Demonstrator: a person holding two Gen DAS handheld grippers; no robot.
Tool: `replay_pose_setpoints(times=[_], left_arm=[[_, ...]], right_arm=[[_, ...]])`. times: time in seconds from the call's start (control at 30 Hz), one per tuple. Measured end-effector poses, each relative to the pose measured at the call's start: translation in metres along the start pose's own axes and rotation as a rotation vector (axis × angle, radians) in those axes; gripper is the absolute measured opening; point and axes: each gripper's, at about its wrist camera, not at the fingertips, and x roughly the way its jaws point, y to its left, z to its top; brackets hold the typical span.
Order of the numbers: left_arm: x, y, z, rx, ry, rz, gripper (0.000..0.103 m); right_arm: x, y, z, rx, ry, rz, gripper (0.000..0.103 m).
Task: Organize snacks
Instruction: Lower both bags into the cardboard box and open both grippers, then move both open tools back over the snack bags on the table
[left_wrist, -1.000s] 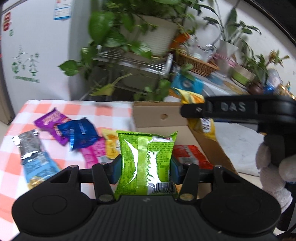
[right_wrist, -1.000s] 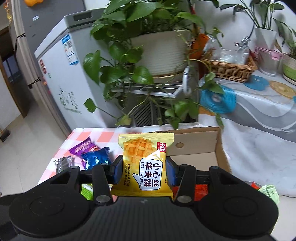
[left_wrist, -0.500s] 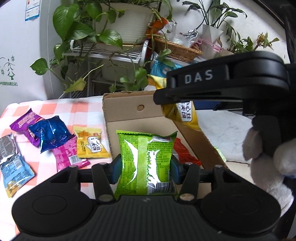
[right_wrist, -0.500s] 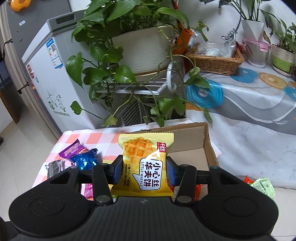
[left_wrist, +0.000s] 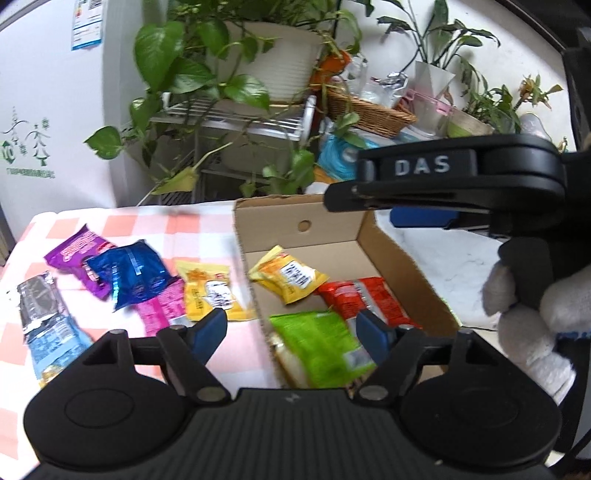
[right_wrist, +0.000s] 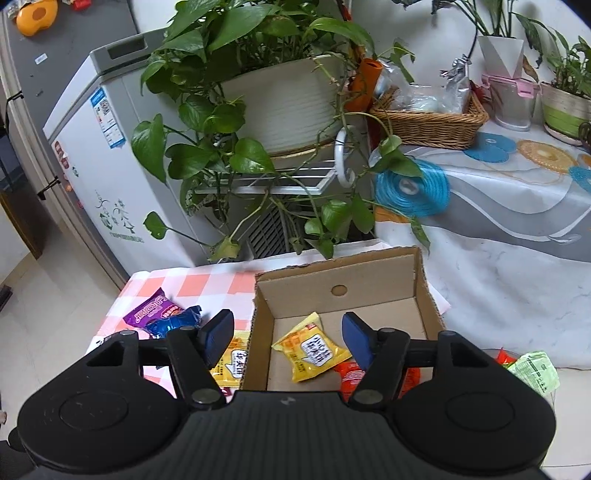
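Left gripper (left_wrist: 291, 330) over the near end of the cardboard box (left_wrist: 402, 258), jaws opening, blue pads well apart and touching nothing; green snack packet (left_wrist: 321, 345) below and between them, lying loose in the box, blurred. Right gripper (right_wrist: 287, 335) above the same box, jaws likewise opening, pads clear of everything; yellow waffle packet (right_wrist: 312, 349) down on the box floor, tilted, printed side up. Also in the box: red packets (left_wrist: 364, 299) against the right wall, touching the green one's far corner. In the left wrist view, the right gripper seen side-on across the upper right, black, lettered DAS, gripped by a hand in a white glove (left_wrist: 535, 325). Outside the box, on the pink-and-white checked cloth (left_wrist: 207, 221): a second yellow packet (left_wrist: 208, 295) just beside the box's left wall, a pink packet (left_wrist: 159, 312) partly under it, a blue foil packet (left_wrist: 133, 273) overlapping a purple packet (left_wrist: 75, 253), and a silver and light-blue packet (left_wrist: 46, 321) nearest the left edge. Beyond the table, a large potted plant (right_wrist: 273, 92) on a white rack, a white fridge (right_wrist: 99, 155) to its left, a wicker basket (right_wrist: 430, 123) on a patterned cloth to the right. On the floor right of the box, a pale green wrapper (right_wrist: 535, 373).
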Motion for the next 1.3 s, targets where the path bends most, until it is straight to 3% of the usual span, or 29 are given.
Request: replay_pose_setpoints(times=[0.9,1.3], left_arm=[[-0.032,0.162,-0.028,-0.112,0.081,0.242,0.080],[-0.012,0.207,-0.027,-0.253,0.118,0.279,0.083]], right_arm=[[0.037,0.067,-0.008,-0.170,0.061,0.126,0.076],[0.065,0.093,-0.014,-0.211,0.111,0.191,0.079]])
